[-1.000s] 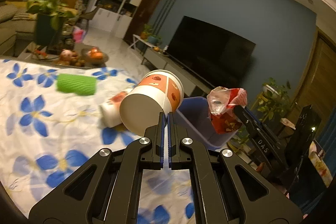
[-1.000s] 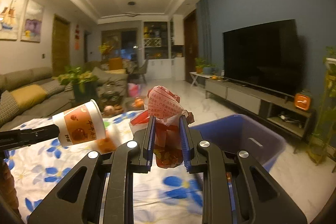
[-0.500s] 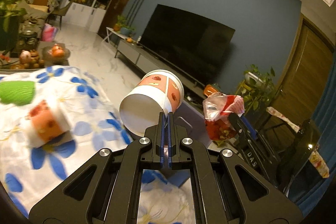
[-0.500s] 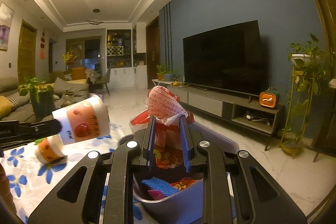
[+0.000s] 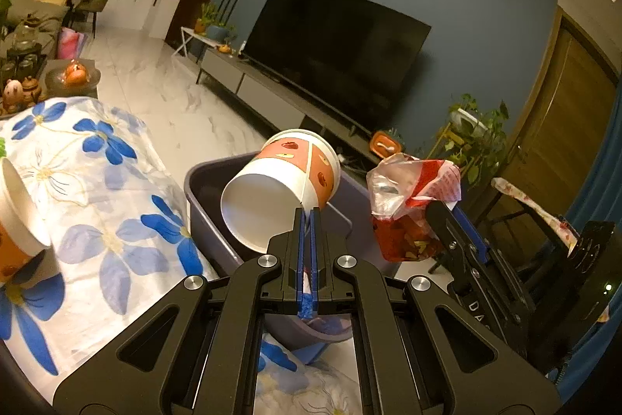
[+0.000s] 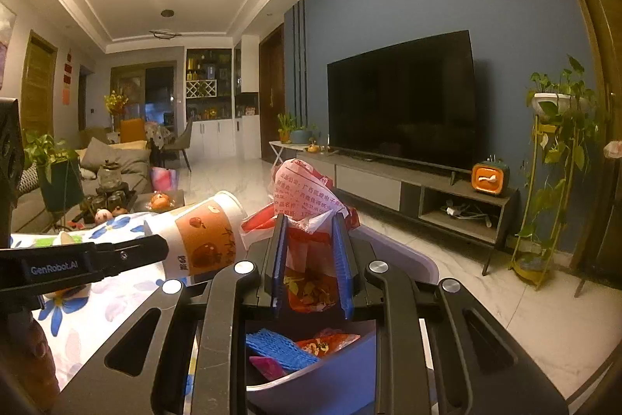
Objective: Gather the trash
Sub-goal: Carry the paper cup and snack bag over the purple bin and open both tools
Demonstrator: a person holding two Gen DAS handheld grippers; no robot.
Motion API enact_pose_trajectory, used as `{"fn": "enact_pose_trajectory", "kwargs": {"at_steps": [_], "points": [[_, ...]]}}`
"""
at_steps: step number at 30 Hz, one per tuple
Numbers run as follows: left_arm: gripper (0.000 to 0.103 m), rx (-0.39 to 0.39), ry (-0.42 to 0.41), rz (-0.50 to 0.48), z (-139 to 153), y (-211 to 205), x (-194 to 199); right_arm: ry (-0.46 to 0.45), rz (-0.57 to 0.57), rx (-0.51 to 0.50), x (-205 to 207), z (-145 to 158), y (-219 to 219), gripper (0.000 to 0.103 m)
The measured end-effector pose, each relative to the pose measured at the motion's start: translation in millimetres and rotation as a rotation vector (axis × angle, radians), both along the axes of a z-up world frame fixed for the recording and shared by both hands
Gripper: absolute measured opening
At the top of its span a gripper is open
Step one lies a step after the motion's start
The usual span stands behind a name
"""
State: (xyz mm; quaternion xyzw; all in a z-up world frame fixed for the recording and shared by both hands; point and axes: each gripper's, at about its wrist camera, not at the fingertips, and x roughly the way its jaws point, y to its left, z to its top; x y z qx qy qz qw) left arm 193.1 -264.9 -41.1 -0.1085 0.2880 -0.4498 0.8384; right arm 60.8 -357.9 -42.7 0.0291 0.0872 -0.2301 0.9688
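Both loads hang right above the open bin [image 5: 202, 197]: the left claw [image 5: 307, 216] pinches the tilted paper cup [image 5: 280, 197] by its rim, the right claw [image 6: 309, 236] clamps the crumpled snack bag [image 6: 307, 220].

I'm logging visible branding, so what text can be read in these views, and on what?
"GenRobot.AI": side of the left gripper, seen in the right wrist view.
"DA", cut off: side of the right gripper, seen in the left wrist view.
Red print on the snack wrapper: too blurred.
Characters on the paper cup: unreadable.
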Motion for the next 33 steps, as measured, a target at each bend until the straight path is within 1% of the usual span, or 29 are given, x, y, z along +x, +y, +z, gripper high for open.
{"fn": "enact_pose_trajectory", "kwargs": {"at_steps": [10,19,25,33], "points": [[0.001,0.025,0.032,-0.022,-12.4,-15.6,12.9,0.027,0.004,0.022,10.6,-5.8,0.4,0.024],[0.001,0.042,0.058,-0.019,-24.0,-18.6,19.6,0.047,0.002,0.033,17.8,-9.2,-2.2,0.024],[0.001,0.049,0.069,-0.019,-26.6,-20.6,20.7,0.061,0.005,0.049,24.4,-11.6,-4.5,0.025],[0.001,0.058,0.063,-0.025,-26.7,-24.0,18.7,0.070,0.005,0.056,26.8,-16.2,-5.2,0.025]]}}
